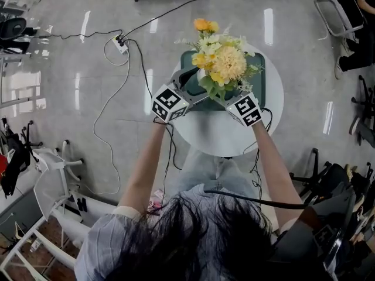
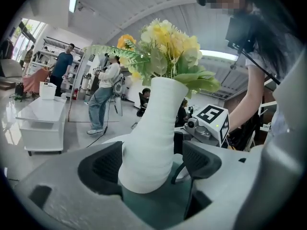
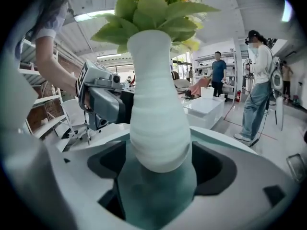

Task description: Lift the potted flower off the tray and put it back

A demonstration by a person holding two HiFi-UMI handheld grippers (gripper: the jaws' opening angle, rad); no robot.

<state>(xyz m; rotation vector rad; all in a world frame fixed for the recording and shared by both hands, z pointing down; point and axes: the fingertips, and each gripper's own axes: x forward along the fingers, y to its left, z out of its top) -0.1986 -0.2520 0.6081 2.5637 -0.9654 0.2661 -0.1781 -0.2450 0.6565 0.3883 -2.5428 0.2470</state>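
A potted flower, yellow and cream blooms [image 1: 222, 63] in a ribbed white vase [image 2: 151, 138], stands upright on the dark green tray [image 1: 261, 78] on a round white table [image 1: 217, 133]. My left gripper [image 1: 196, 81] reaches in from the left and my right gripper [image 1: 225, 98] from the right. In the left gripper view the vase base sits between the open jaws of the left gripper [image 2: 148, 164], close to the left pad [image 2: 106, 164] and clear of the other. In the right gripper view the vase [image 3: 158, 123] sits between the right gripper's [image 3: 160, 169] open jaws, with a gap on each side.
A power strip [image 1: 120, 44] and cables lie on the floor left of the table. Chairs [image 1: 345, 16] stand at the right and a white rack [image 1: 53, 180] at the lower left. People stand in the background beside a low white table [image 2: 41, 123].
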